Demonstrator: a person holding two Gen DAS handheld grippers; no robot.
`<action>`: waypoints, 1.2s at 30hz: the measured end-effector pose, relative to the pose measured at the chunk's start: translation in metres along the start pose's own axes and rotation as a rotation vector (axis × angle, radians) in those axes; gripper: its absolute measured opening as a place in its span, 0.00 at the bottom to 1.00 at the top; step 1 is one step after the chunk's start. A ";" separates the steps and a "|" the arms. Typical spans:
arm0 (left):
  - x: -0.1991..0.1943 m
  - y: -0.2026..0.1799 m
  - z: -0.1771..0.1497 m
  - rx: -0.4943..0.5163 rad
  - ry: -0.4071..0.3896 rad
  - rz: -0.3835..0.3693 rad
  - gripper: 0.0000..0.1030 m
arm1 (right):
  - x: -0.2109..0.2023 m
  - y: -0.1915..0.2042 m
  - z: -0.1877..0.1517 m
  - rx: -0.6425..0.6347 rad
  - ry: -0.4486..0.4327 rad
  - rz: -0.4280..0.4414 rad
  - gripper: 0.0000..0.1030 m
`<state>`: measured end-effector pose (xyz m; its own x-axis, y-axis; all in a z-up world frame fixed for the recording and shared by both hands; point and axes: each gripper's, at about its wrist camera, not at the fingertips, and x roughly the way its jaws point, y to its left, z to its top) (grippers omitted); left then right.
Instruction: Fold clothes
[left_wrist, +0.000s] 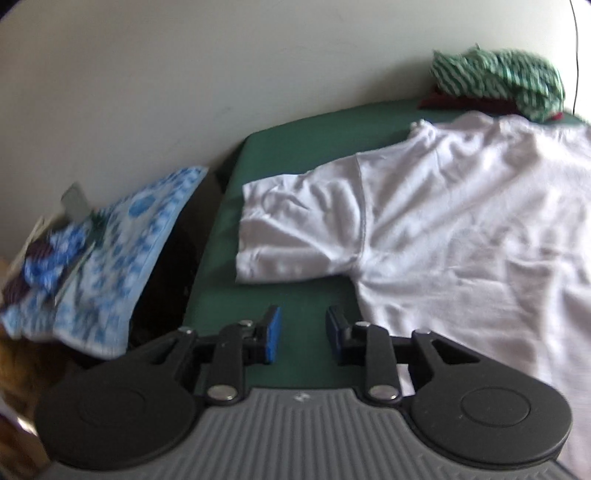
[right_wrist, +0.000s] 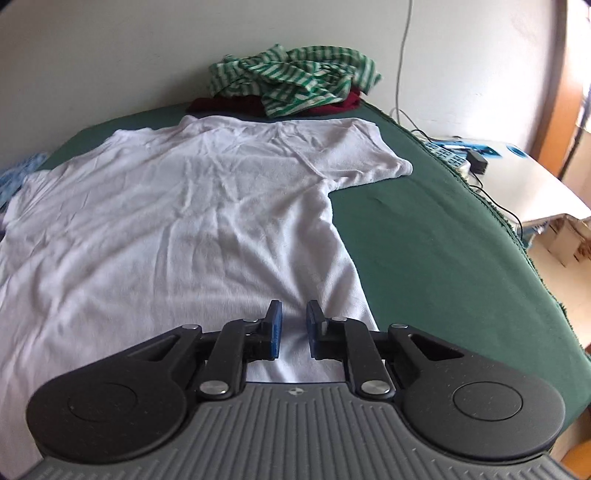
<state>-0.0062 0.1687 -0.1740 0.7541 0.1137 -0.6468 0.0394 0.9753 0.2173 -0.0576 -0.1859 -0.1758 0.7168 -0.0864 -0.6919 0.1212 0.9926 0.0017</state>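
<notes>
White T-shirt (right_wrist: 177, 206) flat on green cloth (right_wrist: 424, 229), beneath empty right tool (right_wrist: 294, 325), beside empty left tool (left_wrist: 303, 332)

No legible text, label, brand or number in either view. A small pale round mark sits on the grey ribbed housing behind each tool, too small to read. The blue-and-white patterned cloth (left_wrist: 110, 258) carries only a blurred print, no letters made out. Blue-marked items on the white side table (right_wrist: 524, 184) are too distant to read.
</notes>
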 end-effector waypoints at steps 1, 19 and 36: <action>-0.011 0.002 -0.005 -0.025 0.004 -0.023 0.31 | -0.004 -0.005 -0.002 -0.005 0.009 0.002 0.13; -0.114 -0.032 -0.065 -0.060 0.107 0.023 0.37 | -0.066 -0.105 -0.051 0.041 0.060 0.296 0.26; -0.208 -0.130 0.295 0.200 -0.209 -0.452 0.77 | -0.108 -0.165 0.177 0.102 0.099 0.430 0.47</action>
<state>0.0252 -0.0373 0.1474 0.7466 -0.3697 -0.5531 0.4994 0.8607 0.0988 -0.0337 -0.3550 0.0263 0.6481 0.3457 -0.6785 -0.1024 0.9225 0.3722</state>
